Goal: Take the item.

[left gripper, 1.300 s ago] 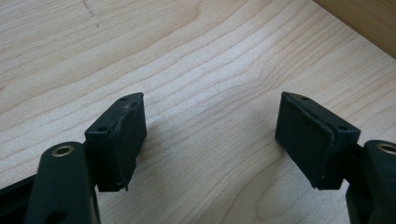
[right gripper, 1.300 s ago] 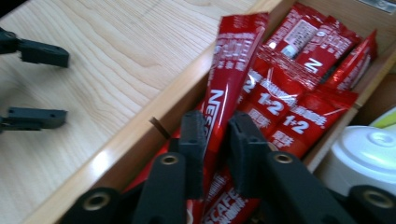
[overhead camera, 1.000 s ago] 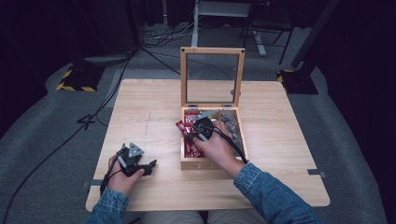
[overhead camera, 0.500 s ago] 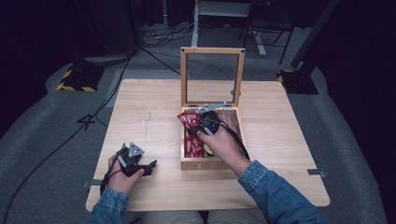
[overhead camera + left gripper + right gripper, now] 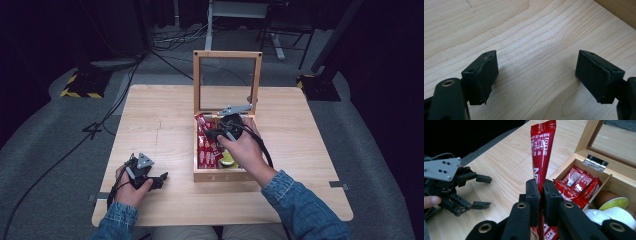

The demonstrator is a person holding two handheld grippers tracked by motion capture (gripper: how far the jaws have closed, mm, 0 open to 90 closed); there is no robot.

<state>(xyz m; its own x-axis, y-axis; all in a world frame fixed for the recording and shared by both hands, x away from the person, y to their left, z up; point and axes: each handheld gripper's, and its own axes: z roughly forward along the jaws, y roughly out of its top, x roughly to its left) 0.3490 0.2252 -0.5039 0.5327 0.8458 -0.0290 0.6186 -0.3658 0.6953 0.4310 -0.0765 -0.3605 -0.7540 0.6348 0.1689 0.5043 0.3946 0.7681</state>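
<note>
Red sachet (image 5: 204,131) pinched in right gripper (image 5: 216,134), mid-frame over wooden box (image 5: 220,175). Left gripper (image 5: 536,75): jaws just widening, empty, above table (image 5: 531,32). Right gripper view: sachet upright center, clamped; "CAFE" readable at bottom, other print unreadable.

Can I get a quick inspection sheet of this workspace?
Surface: light wooden table, bare apart from the box.
Job's things: red sachet pinched upright in the right gripper; wooden box open, glass lid upright, holding more red sachets and lidded cups.
Clutter: nothing seen.
Grippers: right shut on the sachet above the box; left gripper open over bare table, jaws just opening, nothing between them.
Cables: one trails from each gripper; more on the floor.
Surroundings: grey floor, dark stands, hazard-striped base.
</note>
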